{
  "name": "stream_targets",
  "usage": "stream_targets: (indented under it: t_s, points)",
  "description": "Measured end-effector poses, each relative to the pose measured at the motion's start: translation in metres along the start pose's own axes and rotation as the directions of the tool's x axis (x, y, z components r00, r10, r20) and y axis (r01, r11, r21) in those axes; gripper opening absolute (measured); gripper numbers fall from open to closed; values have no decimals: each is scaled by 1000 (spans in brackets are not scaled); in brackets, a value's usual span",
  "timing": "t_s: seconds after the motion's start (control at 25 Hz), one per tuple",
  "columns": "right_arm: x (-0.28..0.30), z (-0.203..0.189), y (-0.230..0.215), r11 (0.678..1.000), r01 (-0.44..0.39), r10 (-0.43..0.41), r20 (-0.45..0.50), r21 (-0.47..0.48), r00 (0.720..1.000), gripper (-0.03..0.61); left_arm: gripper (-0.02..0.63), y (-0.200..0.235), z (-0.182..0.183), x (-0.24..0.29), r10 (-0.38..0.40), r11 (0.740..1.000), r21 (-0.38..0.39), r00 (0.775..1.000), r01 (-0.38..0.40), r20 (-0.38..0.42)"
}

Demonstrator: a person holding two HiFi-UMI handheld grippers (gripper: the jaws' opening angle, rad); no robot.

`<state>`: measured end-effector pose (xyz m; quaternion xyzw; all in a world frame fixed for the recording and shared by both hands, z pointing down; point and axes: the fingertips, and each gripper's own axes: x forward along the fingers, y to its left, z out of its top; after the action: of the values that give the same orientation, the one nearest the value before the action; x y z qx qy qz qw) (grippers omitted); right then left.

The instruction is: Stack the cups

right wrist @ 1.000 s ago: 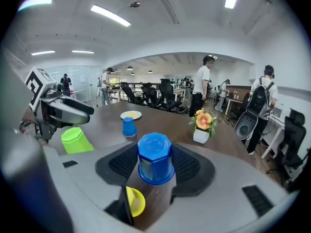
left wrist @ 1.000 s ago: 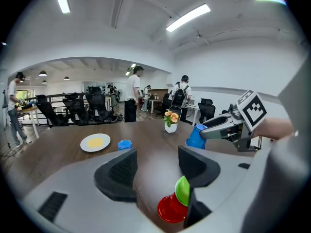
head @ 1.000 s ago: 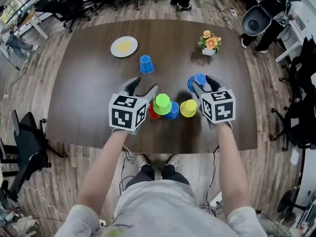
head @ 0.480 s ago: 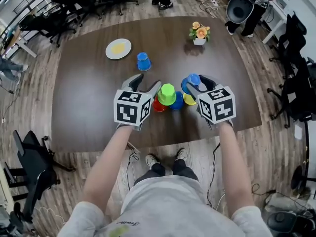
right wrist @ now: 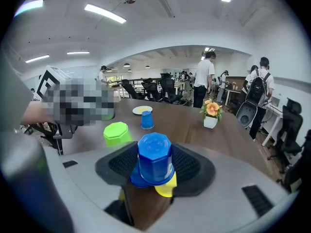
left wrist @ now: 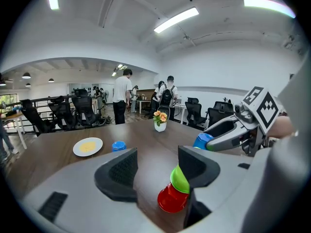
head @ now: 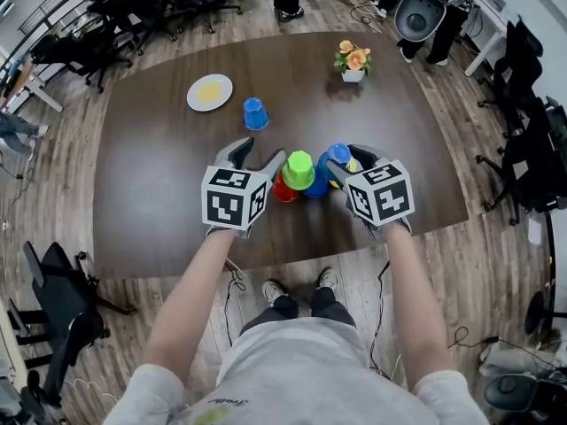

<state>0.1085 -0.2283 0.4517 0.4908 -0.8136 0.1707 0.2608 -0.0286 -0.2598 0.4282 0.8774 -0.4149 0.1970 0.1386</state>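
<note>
My right gripper (head: 344,158) (right wrist: 154,168) is shut on an upside-down blue cup (head: 337,154) (right wrist: 154,158), held just over a yellow cup (head: 353,165) (right wrist: 166,188). A green cup (head: 299,170) (left wrist: 180,179) sits stacked on a red cup (head: 283,189) (left wrist: 170,201); a second blue cup (head: 315,185) stands beside them. My left gripper (head: 261,152) (left wrist: 155,167) stands open just left of that stack, which lies by its right finger with nothing between the jaws. A third blue cup (head: 255,113) (left wrist: 118,145) stands alone farther back.
A white plate (head: 210,92) (left wrist: 88,146) with something yellow lies at the table's far left. A small pot of flowers (head: 353,62) (right wrist: 211,113) stands at the far right. Office chairs and people are beyond the dark wooden table (head: 159,175).
My right gripper has carried the blue cup left and nearer, until it hangs over the yellow cup. The left gripper has stayed open beside the green and red stack.
</note>
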Motion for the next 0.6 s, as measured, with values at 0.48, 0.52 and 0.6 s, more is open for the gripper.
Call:
stream_targets:
  t_s: [0.48, 0.52, 0.6]
  points:
    - [-1, 18, -5, 999, -2, -1, 76, 39, 997, 225, 262, 14, 4, 9, 15, 1000, -5, 1000, -15, 4]
    - [-2, 23, -7, 999, -3, -1, 89, 41, 996, 225, 262, 16, 6, 12, 18, 1000, -2, 1000, -18, 7]
    - [-3, 34, -12, 999, -6, 1, 118, 45, 993, 225, 264, 21, 9, 20, 27, 1000, 0, 1000, -27, 10]
